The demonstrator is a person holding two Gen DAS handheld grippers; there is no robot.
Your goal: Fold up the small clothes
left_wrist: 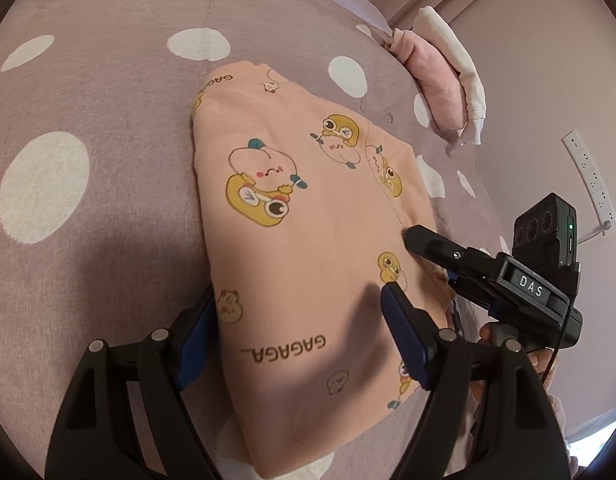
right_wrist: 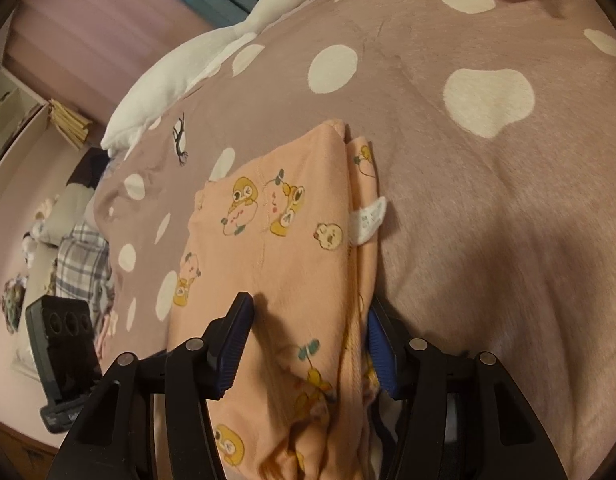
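Peach printed baby garment (left_wrist: 308,216) lies folded into a thick packet in the middle of the left wrist view, on a mauve bedspread (left_wrist: 107,100) with white spots. The left gripper (left_wrist: 299,320) straddles the packet's near end with its fingers spread apart, one blue pad at the left edge and the other resting on the cloth, probably to pin or take that end for another fold. At lower right the right gripper (left_wrist: 424,240) reaches in from the side edge; from here I cannot tell whether it pinches anything. A pink and white pile of clothes (left_wrist: 448,76) sits at upper right, likely the finished stack. In the right wrist view the garment (right_wrist: 291,248) runs up the centre, its layered edge and a white label (right_wrist: 370,216) on the right. The right gripper (right_wrist: 308,340) is spread around those layers, seemingly to gather them. A white toy goose (right_wrist: 211,52) lies upper left.
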